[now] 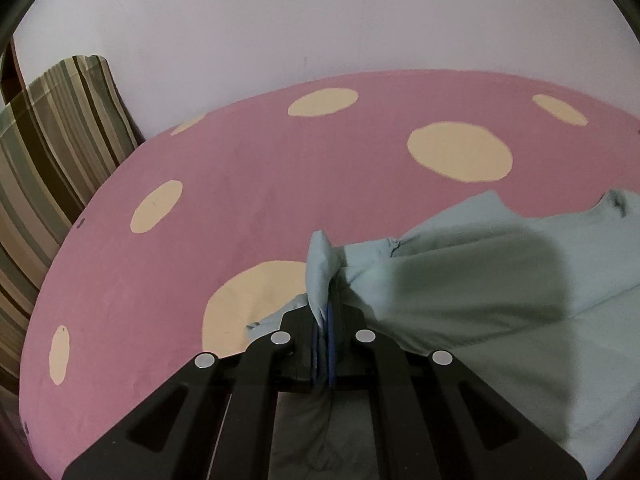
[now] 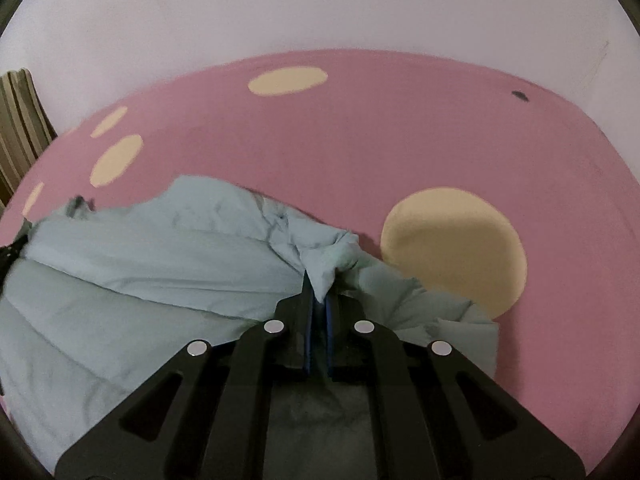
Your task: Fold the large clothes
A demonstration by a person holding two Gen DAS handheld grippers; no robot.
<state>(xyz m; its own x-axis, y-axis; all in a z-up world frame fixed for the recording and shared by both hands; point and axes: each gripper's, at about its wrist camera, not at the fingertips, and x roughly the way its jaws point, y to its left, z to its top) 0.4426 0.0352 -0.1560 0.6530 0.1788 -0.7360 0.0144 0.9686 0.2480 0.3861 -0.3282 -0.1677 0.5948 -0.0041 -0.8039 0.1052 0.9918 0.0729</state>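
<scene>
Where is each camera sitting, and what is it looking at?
Left wrist: rides the left hand-held gripper, looking along its fingers over the pink spotted sheet; it pinches the blue garment.
Right wrist: rides the right hand-held gripper, pinching that garment too.
Both show garment, sheet, white wall and striped cushion.

Left wrist view: rides on left gripper [image 1: 325, 316], looks forward along fingers, low and close over pink sheet [image 1: 240, 184], facing wall [image 1: 320, 20]. Striped cushion [image 1: 52, 140] at its left edge, garment [image 1: 500, 280] right of centre. Right wrist view: same mount on right gripper [image 2: 320, 300], same low forward look toward wall [image 2: 320, 4]; garment [image 2: 160, 248] left of centre. Shared: garment, sheet [image 2: 360, 140], wall, cushion [image 2: 20, 120].
</scene>
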